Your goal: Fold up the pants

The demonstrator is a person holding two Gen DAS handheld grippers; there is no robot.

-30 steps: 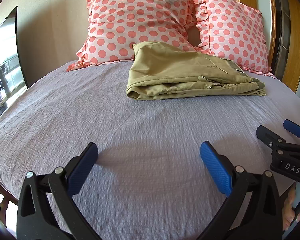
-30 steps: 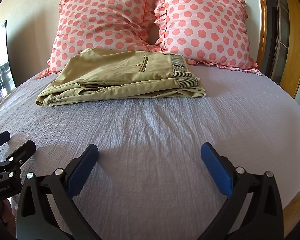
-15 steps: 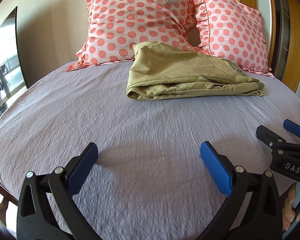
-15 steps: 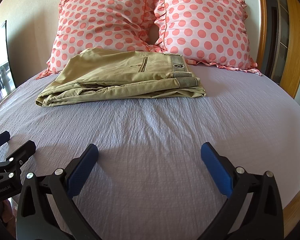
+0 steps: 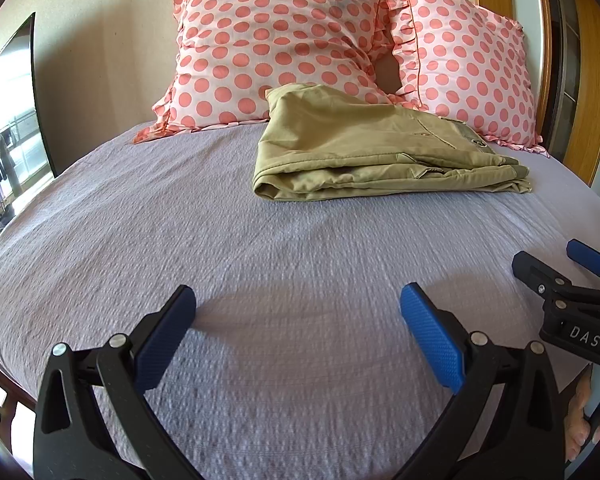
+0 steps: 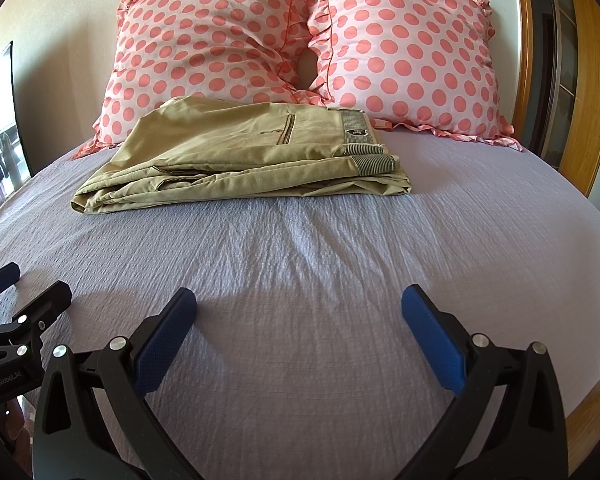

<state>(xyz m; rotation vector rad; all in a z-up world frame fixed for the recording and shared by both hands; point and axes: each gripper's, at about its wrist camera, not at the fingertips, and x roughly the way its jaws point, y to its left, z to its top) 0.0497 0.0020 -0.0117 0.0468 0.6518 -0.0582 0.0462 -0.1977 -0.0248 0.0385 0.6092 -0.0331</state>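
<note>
Khaki pants (image 5: 364, 152) lie folded in a flat stack on the lilac bedspread (image 5: 180, 240), just in front of the pillows; they also show in the right wrist view (image 6: 244, 160), waistband to the right. My left gripper (image 5: 298, 320) is open and empty, low over the near part of the bed, well short of the pants. My right gripper (image 6: 300, 320) is open and empty too, beside the left one. Each gripper shows at the edge of the other's view, the right one (image 5: 556, 276) and the left one (image 6: 24, 300).
Two pink polka-dot pillows (image 6: 300, 40) lean on the wall behind the pants. A wooden bed frame and door frame (image 6: 584, 80) stand at the right. A bright window (image 5: 8, 120) is at the left. The bed edge curves near both grippers.
</note>
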